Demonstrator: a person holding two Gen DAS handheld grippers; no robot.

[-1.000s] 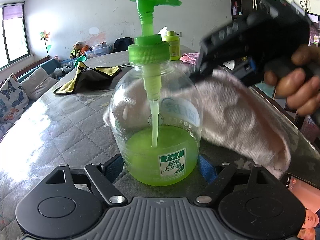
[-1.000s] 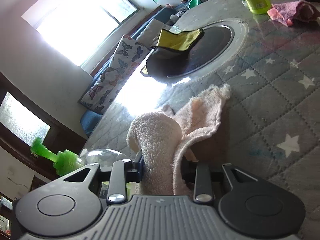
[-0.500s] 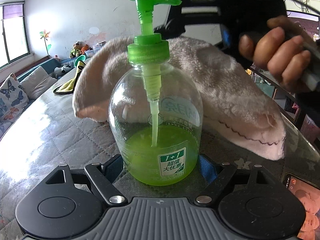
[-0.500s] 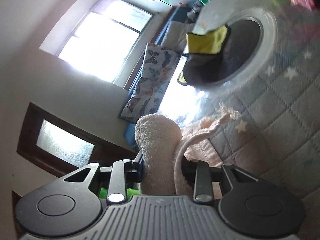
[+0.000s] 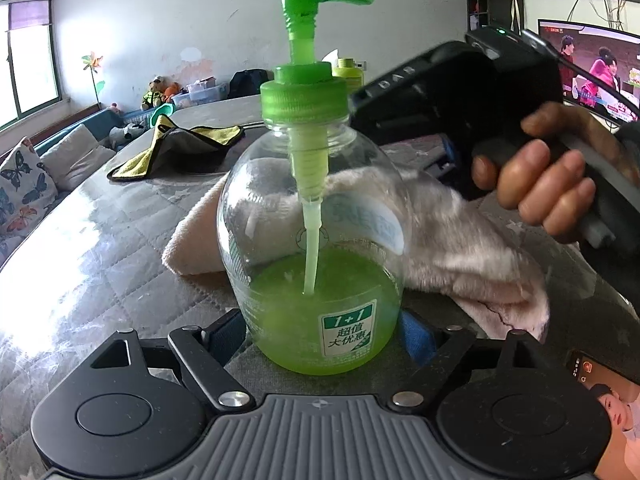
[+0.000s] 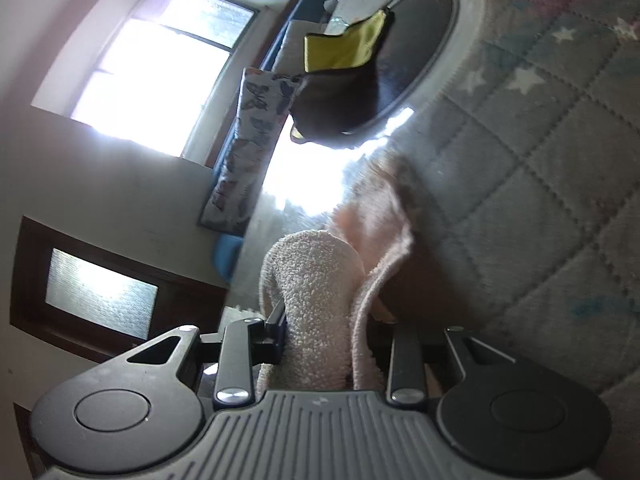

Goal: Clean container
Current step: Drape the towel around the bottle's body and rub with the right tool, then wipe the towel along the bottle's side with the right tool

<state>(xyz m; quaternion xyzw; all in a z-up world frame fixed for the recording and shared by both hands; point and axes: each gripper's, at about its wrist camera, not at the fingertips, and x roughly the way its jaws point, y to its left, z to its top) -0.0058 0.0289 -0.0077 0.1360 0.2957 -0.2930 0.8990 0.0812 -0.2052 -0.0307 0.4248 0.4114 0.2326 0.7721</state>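
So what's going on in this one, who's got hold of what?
A person is cleaning a clear pump bottle of green liquid that stands on a quilted table. The left gripper brackets the bottle's base, its jaws opening at this moment. The right gripper, held in the person's hand, is clamped on a pale pink towel and presses it against the far side of the bottle, at mid-height. A yellow and black cloth lies farther back.
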